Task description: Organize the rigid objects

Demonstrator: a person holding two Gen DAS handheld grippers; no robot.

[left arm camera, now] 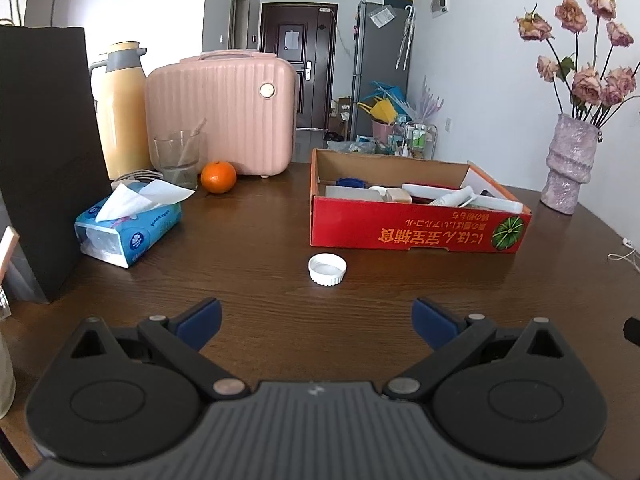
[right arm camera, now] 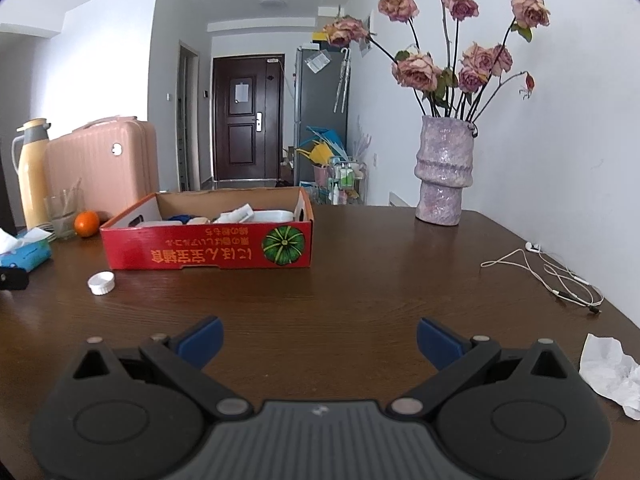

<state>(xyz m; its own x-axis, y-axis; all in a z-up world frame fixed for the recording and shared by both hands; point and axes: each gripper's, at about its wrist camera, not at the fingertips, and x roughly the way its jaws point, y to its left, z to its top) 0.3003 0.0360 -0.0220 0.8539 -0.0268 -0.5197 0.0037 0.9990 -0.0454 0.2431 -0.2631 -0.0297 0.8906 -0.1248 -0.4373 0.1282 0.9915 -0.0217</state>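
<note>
Both claws hang wide and empty over the counter (left arm camera: 260,248), a white cap (left arm camera: 327,269) loose ahead of the left one.

Left claw (left arm camera: 317,320) is spread wide, nothing between its blue pads, and the cap lies open side up straight ahead of it, near but not touching. Just beyond the cap sits the red box (left arm camera: 420,232), already holding tubes and small containers. Ahead and to the left of that claw: tissue pack (left arm camera: 128,228), orange (left arm camera: 218,177), glass (left arm camera: 178,158), pink case (left arm camera: 222,114). Right claw (right arm camera: 319,344) is just as wide, bare wood under it; from here the cap (right arm camera: 101,282) is far off to the left, the box (right arm camera: 208,250) ahead-left, a vase (right arm camera: 444,172) ahead-right, earphones (right arm camera: 560,276) and crumpled paper (right arm camera: 612,376) to the right.
</note>
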